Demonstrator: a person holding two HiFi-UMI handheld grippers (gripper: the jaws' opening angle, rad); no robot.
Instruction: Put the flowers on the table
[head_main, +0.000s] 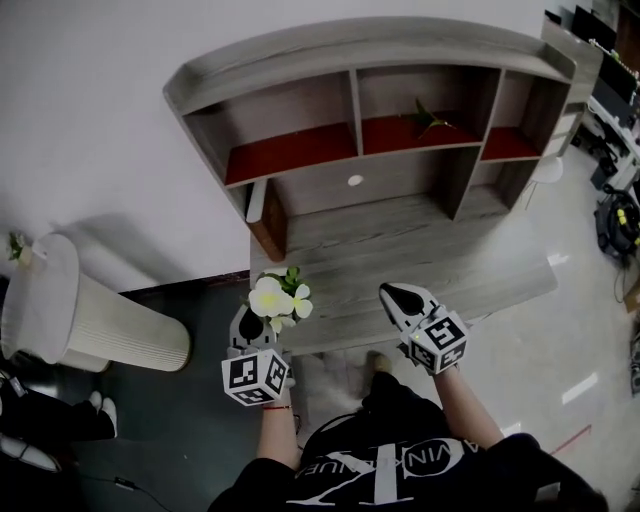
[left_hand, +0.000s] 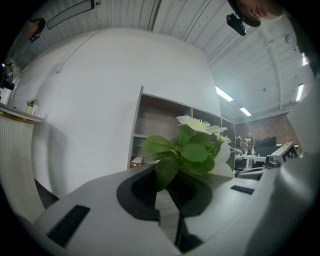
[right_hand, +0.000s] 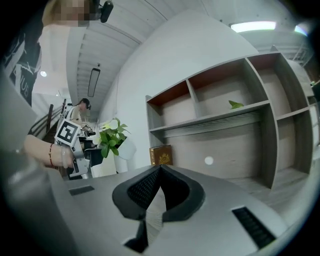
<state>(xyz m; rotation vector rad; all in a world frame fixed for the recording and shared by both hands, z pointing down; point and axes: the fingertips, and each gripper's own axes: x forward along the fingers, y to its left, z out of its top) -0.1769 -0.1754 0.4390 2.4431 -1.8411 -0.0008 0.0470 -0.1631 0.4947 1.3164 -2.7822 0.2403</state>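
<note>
Grey desk (head_main: 400, 240) stood at 12 o'clock. Left gripper (head_main: 253, 322) pinched the flower sprig (head_main: 275, 297); right gripper (head_main: 401, 298) was closed, empty. The thin stem could slip.

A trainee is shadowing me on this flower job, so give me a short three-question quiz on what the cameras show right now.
1. Which tongs hold the flowers?
A) the left tongs
B) the right tongs
C) neither
2. True or false: the flowers already lie on the table.
3. Fill in: a green leaf lies in the ____ compartment of the shelf, in its upper row.

Key
1. A. The left tongs are shut on the stems. The right tongs are shut and empty.
2. False. The flowers are gripped in the left tongs, not set down.
3. Middle.
</note>
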